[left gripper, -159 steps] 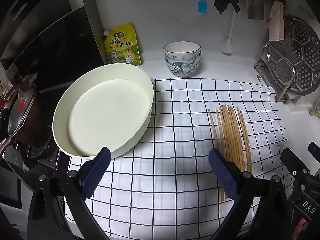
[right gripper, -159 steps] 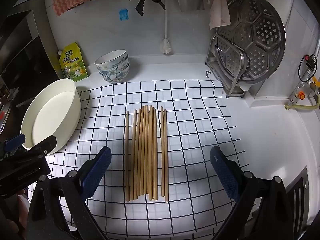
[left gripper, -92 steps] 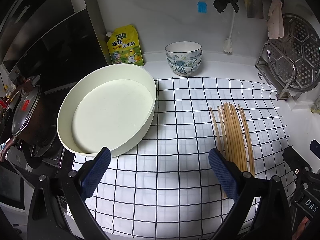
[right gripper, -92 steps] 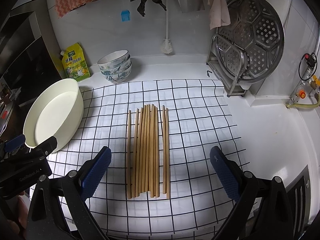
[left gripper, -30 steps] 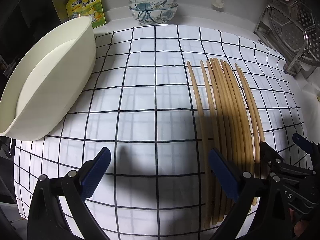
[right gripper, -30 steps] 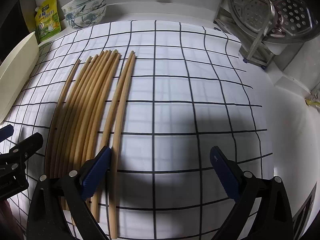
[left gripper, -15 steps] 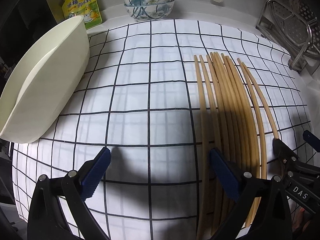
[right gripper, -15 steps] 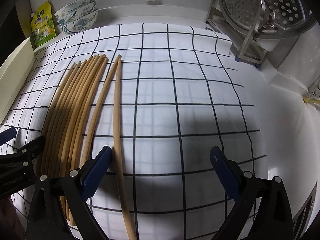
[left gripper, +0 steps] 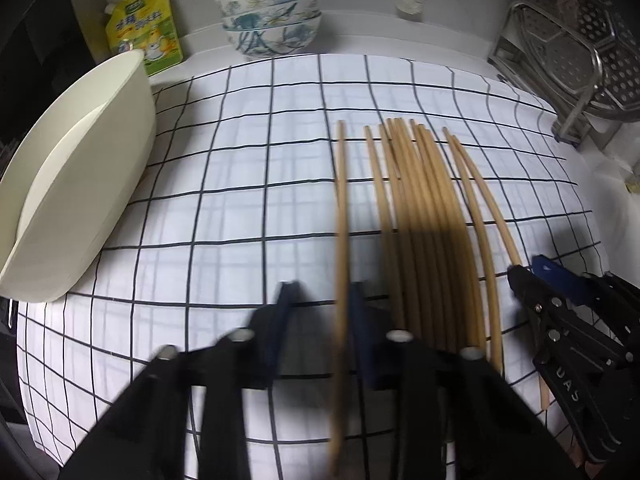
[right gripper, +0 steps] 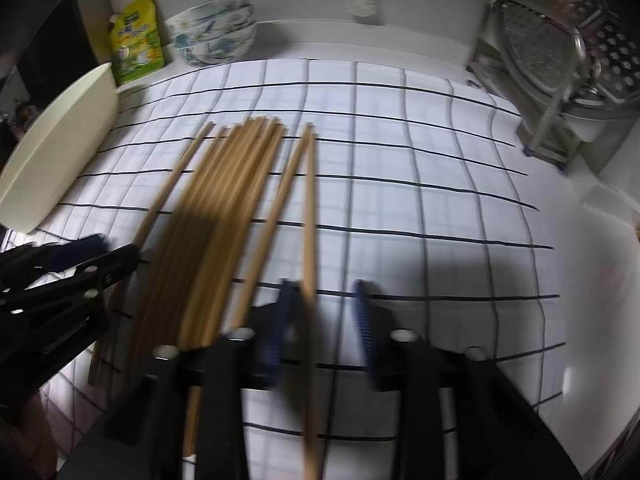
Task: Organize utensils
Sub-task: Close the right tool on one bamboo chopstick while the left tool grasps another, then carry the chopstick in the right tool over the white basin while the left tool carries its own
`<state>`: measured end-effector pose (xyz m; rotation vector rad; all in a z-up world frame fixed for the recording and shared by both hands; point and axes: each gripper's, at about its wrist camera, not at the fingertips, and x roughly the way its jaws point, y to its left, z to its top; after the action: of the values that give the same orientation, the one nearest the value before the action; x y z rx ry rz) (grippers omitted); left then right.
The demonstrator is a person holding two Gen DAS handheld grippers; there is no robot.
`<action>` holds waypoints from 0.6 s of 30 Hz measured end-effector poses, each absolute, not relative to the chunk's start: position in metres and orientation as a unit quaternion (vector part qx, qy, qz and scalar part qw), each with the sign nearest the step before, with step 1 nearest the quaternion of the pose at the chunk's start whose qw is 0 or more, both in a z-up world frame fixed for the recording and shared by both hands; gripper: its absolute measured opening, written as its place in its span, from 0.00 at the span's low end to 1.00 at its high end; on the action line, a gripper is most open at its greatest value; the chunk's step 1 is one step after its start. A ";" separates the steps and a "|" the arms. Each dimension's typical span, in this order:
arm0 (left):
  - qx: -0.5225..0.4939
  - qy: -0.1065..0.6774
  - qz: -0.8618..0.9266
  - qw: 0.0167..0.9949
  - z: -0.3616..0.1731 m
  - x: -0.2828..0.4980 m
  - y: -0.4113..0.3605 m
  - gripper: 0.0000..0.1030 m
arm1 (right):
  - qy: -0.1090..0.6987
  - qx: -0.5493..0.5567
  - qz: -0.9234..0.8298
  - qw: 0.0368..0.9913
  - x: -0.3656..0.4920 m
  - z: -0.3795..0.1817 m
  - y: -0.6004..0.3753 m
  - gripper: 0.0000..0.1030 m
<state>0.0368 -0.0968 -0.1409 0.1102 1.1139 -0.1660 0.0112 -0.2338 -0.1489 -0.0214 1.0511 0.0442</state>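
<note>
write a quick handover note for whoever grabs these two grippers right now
Left gripper: jaws closing around the leftmost chopstick; the pads do not look tight on it yet, and the picture is blurred.
Right gripper: jaws closing around the rightmost chopstick; same state.
Other chopsticks: side by side on the checked cloth, with the cream basin at its left edge.
Done: nothing moved off the cloth.
Left: finish both grips, lift, then probably work through the others.
</note>
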 end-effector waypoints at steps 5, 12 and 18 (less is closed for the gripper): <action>0.040 0.540 -0.097 0.835 -0.137 0.038 -0.094 0.07 | 0.506 0.024 0.026 0.862 0.012 -0.144 -0.239 0.06; 0.019 0.519 -0.116 0.847 -0.104 0.039 -0.079 0.07 | 0.487 0.050 0.034 0.871 0.011 -0.111 -0.236 0.06; 0.004 0.489 -0.099 0.867 -0.064 0.045 -0.036 0.07 | 0.459 0.057 0.069 0.884 0.025 -0.068 -0.195 0.06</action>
<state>0.0450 -0.0365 -0.0637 0.0093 1.0243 -0.2069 0.0247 -0.1952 -0.0683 0.1186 0.9544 0.1445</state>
